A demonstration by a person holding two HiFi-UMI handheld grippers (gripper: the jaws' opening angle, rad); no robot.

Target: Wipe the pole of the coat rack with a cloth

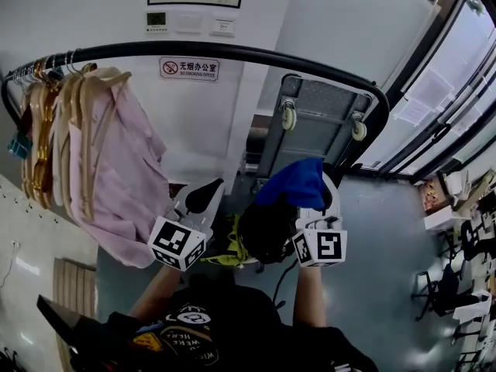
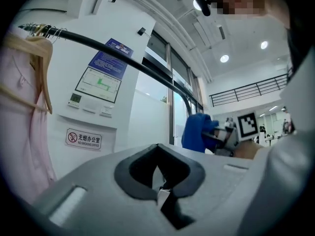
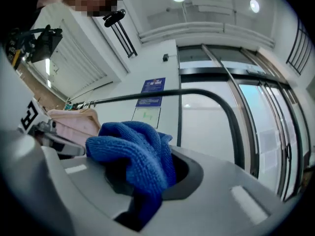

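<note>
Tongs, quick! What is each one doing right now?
Left tongs: closed, empty.
Right tongs: closed on the blue cloth.

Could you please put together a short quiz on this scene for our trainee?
1. True or false: the left gripper holds the cloth.
2. What hangs on the pole? A: pink shirts on hangers. B: towels. C: bags.
3. Fill in: the cloth's colour is ___.
Key: 1 false; 2 A; 3 blue.
</note>
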